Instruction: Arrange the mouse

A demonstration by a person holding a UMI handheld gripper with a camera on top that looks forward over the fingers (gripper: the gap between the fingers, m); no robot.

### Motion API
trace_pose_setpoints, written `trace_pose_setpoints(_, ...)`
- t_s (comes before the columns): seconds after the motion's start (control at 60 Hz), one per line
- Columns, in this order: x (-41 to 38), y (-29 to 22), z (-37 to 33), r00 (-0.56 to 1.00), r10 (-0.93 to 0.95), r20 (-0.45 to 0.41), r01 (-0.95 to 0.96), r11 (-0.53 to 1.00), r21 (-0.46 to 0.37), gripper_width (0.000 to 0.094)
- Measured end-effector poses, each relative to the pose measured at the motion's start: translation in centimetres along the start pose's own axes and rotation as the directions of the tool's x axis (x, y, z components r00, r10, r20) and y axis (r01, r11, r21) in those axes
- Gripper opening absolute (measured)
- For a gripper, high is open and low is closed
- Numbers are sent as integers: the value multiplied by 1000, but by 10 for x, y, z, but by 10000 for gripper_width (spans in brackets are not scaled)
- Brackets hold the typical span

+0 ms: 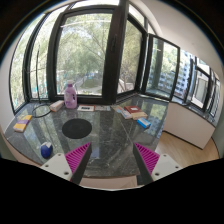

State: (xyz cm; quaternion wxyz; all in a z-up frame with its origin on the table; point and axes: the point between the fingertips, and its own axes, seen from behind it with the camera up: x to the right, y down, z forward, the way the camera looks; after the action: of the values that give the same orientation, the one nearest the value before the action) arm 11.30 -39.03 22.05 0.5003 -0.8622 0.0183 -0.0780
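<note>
The gripper is spread wide and holds nothing, up above a glass desk. A round dark pad lies just past the fingers. A pink bottle stands far back by the windows. Small blocks sit near the sides. I cannot pick out a mouse.

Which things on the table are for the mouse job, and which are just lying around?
For the job: round dark flat mat; small dark object behind it, maybe the mouse; gripper, open and empty.

Lying about: upright pink-purple object; yellow-orange blocks; small blue block; red and blue pieces.
</note>
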Motion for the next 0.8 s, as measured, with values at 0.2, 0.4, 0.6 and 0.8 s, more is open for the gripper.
trace_pose_setpoints(0.2, 5, 38, -1, 1000, 22, -16, -22, 998, -55, 853)
trace_pose_setpoints(0.4, -36, 114, -8, 999, 38, 22, -34, 987, -154, 849)
trace_pose_setpoints(0.6, -145, 165, -11, 986, 59, 157, -22, 973, -232, 853)
trace_pose_setpoints(0.8, -275, 148, 36, 963, 65, 263, -15, 982, -188, 856)
